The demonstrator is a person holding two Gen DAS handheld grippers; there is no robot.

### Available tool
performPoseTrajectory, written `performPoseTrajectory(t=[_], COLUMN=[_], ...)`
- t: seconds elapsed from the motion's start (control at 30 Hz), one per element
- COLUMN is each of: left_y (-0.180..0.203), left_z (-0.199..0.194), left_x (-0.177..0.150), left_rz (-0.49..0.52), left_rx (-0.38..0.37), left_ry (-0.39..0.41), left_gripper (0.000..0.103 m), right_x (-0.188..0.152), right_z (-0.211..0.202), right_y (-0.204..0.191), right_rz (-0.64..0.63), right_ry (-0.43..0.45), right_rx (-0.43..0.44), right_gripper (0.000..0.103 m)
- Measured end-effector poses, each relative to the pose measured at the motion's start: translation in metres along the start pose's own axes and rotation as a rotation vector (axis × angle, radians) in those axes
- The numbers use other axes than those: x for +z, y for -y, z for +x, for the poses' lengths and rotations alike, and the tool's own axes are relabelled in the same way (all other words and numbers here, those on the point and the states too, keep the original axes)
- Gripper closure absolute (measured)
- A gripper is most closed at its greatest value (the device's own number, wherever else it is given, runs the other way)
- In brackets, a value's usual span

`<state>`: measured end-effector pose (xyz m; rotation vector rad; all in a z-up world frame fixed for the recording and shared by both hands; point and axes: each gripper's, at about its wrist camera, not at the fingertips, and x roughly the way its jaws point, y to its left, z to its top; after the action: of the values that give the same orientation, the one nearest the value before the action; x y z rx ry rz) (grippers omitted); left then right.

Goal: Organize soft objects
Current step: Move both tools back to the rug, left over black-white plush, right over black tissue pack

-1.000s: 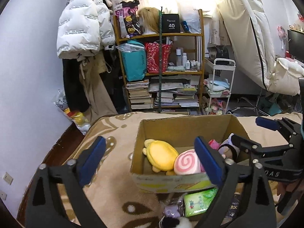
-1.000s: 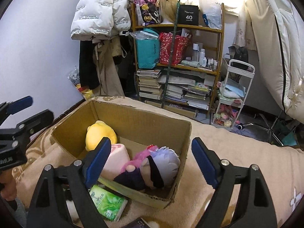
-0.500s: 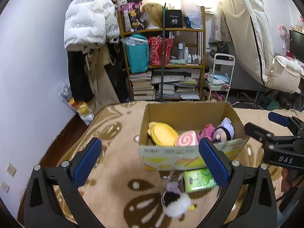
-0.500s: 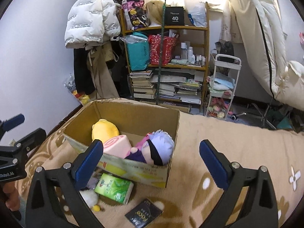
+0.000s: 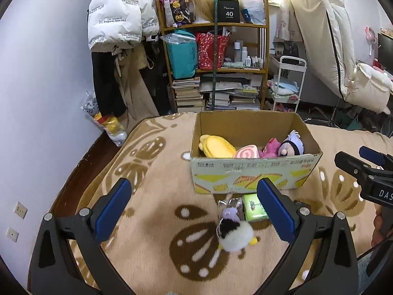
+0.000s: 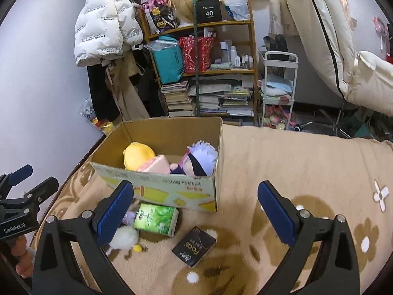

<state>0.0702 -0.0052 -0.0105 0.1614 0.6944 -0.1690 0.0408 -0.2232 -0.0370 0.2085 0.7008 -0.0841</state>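
- left claw (image 5: 194, 215) is wide open, nothing in it, hovering over the tan blanket (image 5: 152, 196)
- fluffy black-and-white plush (image 5: 234, 237) lies on the blanket, just in front of the cardboard box (image 5: 255, 174)
- box holds a yellow plush (image 5: 216, 145), pink swirl plush (image 5: 246, 152) and purple-haired doll (image 5: 292, 145)
- green tissue pack (image 6: 156, 218) touches the box front
- right claw (image 6: 195, 212) is fully open, empty too

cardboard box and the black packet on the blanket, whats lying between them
In the right wrist view, only bare blanket separates the cardboard box from the black packet.
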Motion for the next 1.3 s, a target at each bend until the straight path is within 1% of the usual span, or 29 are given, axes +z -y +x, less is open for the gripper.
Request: performPoseTrajectory(t=[0.13,0.37,0.5,0.6,0.83,1.07,1.3], left_y=[0.000,0.003,0.003,0.003,0.005,0.013,0.016], left_z=[-0.003,0.003,0.014,0.019,0.041,0.056,0.076], left_x=[-0.005,-0.008,-0.010,-0.011,-0.014,-0.016,-0.021], left_rz=[0.003,0.009,0.010,0.010,-0.008,0.003,0.003], left_rx=[0.013,0.010,0.009,0.009,-0.016,-0.031,-0.049], left_ry=[-0.009,-0.041,-0.087,-0.106,-0.179,-0.219,-0.297], left_gripper=[0.002,0.002,0.002,0.002,0.002,0.002,0.002], right_x=[-0.006,-0.013,-0.014,-0.014,-0.017,-0.021,-0.024], right_z=[0.001,0.007,0.015,0.023,0.036,0.050,0.063], right_y=[-0.001,-0.010,-0.009,-0.008,-0.008,-0.008,-0.008], right_rz=[0.013,-0.018,-0.006,0.011,0.019,0.020,0.030], right_ry=[-0.014,-0.032,-0.056,-0.074,-0.101,-0.121,-0.155], right_rx=[-0.001,-0.014,-0.026,-0.028,-0.040,-0.045,-0.056], right_gripper=[0.000,0.000,0.000,0.000,0.000,0.000,0.000])
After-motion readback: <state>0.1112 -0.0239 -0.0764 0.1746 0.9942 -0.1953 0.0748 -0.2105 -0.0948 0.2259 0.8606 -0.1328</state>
